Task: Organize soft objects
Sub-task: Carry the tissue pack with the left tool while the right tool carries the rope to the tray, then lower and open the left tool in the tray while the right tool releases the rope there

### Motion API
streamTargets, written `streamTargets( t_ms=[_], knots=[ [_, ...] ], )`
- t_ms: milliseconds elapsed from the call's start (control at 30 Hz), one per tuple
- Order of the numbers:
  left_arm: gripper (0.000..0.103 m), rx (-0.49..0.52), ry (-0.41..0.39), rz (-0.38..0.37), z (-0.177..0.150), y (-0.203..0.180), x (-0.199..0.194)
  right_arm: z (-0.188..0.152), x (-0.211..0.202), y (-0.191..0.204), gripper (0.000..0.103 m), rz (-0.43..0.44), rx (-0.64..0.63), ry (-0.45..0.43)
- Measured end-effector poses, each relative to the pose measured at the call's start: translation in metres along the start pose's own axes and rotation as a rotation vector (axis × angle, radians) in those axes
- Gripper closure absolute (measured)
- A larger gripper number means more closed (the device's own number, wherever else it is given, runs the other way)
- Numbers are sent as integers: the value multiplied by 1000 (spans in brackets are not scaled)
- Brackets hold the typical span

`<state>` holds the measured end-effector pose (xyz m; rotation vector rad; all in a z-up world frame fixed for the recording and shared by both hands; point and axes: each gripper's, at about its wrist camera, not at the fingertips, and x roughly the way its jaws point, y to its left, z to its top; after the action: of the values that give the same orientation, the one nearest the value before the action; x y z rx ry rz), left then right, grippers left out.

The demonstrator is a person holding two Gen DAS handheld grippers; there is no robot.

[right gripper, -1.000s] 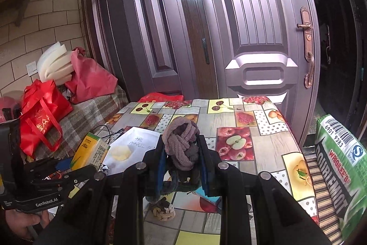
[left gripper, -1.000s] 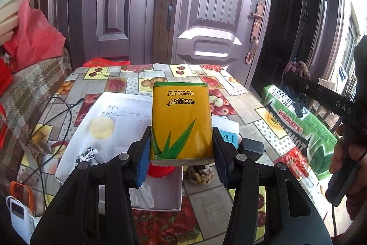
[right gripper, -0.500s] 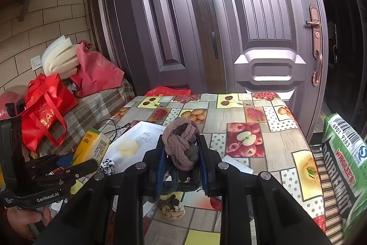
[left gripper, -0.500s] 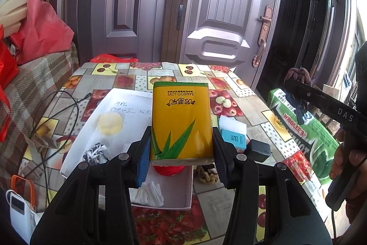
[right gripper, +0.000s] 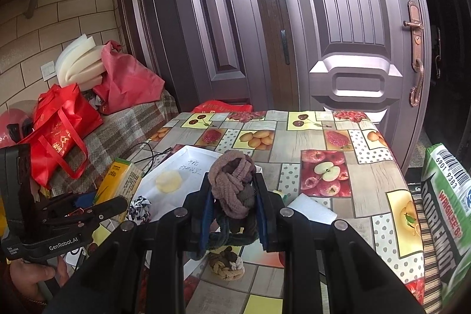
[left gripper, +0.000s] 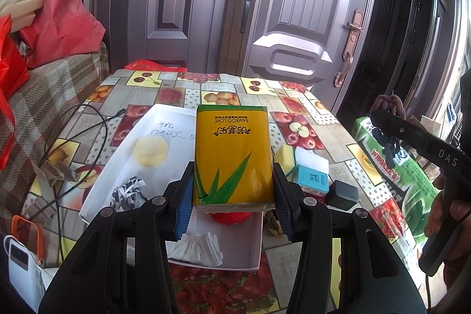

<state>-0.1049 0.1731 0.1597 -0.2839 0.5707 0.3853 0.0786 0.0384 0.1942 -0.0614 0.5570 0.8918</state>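
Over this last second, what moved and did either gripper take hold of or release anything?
Both hands eased forward and slightly down over the table, so the white tray and door look nearer. Nothing was grasped or released: the left gripper stays clamped on the yellow tissue pack, the right gripper on the knotted brown rope.

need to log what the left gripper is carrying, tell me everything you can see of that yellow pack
The yellow tissue pack is a soft rectangular packet in glossy film, with a green top edge, green bamboo leaves and "BAMBOO LOVE" printed upside down as the left wrist view shows it. The left gripper is shut on its near end, blue pads pressing both long sides. It is held off the table, over the white tray, its far end tilted up and away.
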Motion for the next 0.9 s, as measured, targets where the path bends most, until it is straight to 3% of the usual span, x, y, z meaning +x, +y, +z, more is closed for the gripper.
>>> streamTargets(
  t_ms=[400, 900],
  knots=[
    [55, -46, 13, 35, 3, 28, 14, 9, 26, 18, 78, 49, -51, 34],
    [55, -108, -60, 116, 49, 80, 20, 15, 81, 52, 78, 160, -83, 108]
  ],
)
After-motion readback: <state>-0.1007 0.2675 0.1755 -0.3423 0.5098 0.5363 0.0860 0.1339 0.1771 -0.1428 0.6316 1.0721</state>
